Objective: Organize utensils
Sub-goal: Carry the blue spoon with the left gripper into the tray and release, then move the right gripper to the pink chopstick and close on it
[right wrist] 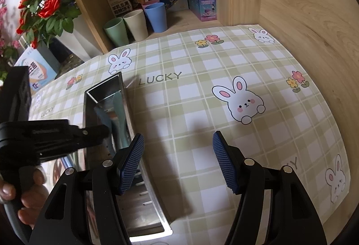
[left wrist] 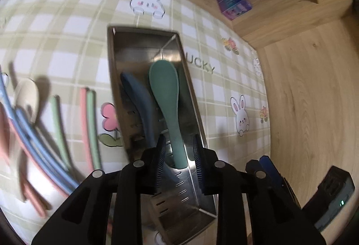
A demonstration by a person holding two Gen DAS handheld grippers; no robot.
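A steel utensil tray (left wrist: 116, 70) lies on the checked tablecloth. Inside it lie a green spoon (left wrist: 165, 92) and a dark blue spoon (left wrist: 139, 99). My left gripper (left wrist: 179, 162) hovers over the tray's near half, jaws apart on either side of the green spoon's handle, pads not touching it. Left of the tray lie loose utensils: a cream spoon (left wrist: 27, 97), pink and green chopsticks (left wrist: 88, 123) and blue and pink handles (left wrist: 33, 144). My right gripper (right wrist: 179, 162) is open and empty over the cloth, right of the tray (right wrist: 125, 97).
A wooden shelf at the back holds green, cream, blue and pink cups (right wrist: 134, 22) and boxes (right wrist: 202, 5). A wooden wall (right wrist: 303, 9) stands on the right. Red flowers (right wrist: 44, 7) stand at the far left. A dark device (left wrist: 334, 195) sits at the cloth's right edge.
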